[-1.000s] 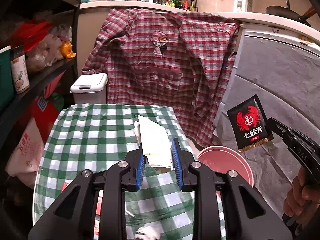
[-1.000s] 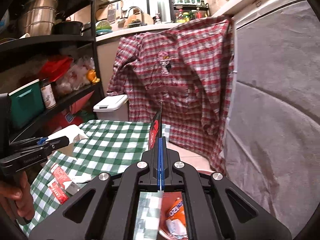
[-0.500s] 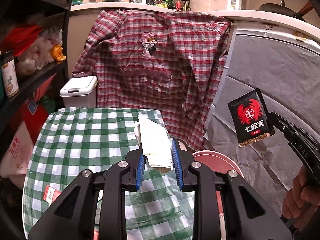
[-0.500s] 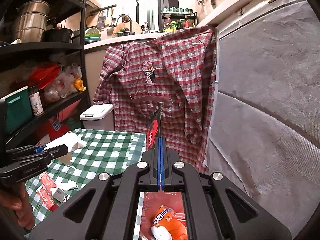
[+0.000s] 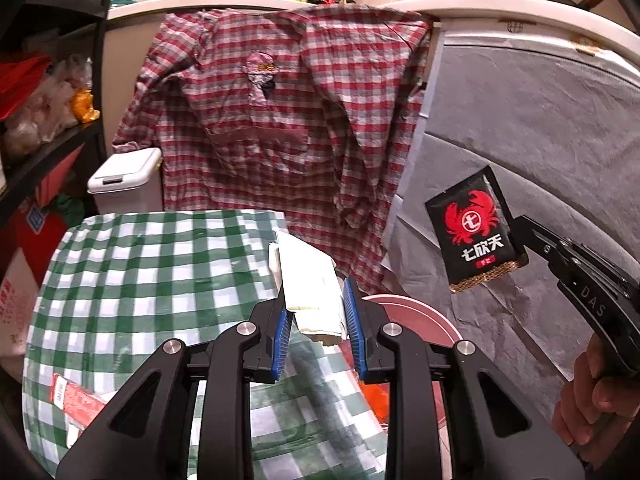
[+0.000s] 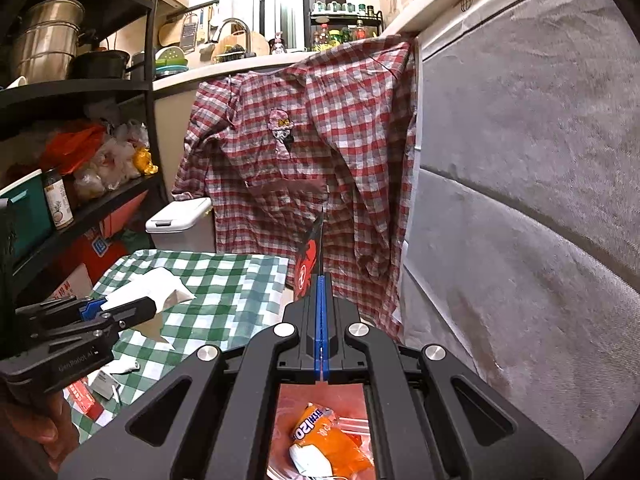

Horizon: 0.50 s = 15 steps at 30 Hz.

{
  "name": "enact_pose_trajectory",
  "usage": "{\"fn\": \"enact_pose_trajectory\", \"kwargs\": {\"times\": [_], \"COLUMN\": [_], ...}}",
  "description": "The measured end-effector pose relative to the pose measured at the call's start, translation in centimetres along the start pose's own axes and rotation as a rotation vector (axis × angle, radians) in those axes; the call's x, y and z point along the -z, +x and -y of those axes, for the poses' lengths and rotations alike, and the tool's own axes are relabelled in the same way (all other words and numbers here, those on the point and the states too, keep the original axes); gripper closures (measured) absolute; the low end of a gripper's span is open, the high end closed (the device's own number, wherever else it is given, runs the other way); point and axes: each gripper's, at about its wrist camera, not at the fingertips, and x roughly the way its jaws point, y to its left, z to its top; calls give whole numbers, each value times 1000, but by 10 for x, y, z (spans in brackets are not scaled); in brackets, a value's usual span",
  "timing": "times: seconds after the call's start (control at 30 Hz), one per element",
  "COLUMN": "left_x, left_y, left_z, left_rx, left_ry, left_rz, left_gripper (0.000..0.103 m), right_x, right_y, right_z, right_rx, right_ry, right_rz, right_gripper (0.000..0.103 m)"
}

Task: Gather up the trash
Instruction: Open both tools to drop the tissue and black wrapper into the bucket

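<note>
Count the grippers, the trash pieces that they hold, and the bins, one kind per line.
Grippers: 2 (left gripper, right gripper)
Held trash: 2 (white paper, black crab packet)
Bins: 2 (white lidded bin, pink bin)
Total: 6

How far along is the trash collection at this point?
Done: an orange wrapper already lies in the pink bin. In hand: the left hand-held gripper holds a white paper scrap; the right hand-held gripper is shut on a black crab packet. Left: a red wrapper and small scraps on the checkered tablecloth.
</note>
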Motion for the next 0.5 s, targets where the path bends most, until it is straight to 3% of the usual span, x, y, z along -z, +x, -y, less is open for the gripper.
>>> {"fn": "enact_pose_trajectory", "kwargs": {"times": [0.5], "left_x": [19], "left_y": [46], "left_z": [52], "left_rx": [99], "left_ry": [91], "left_rz": [-104], "left_gripper": [78], "right_x": [9], "right_y": [19], "right_z": [18], "right_rx": [52], "right_ry": [8], "right_rz": [-78], "right_gripper": [103]}}
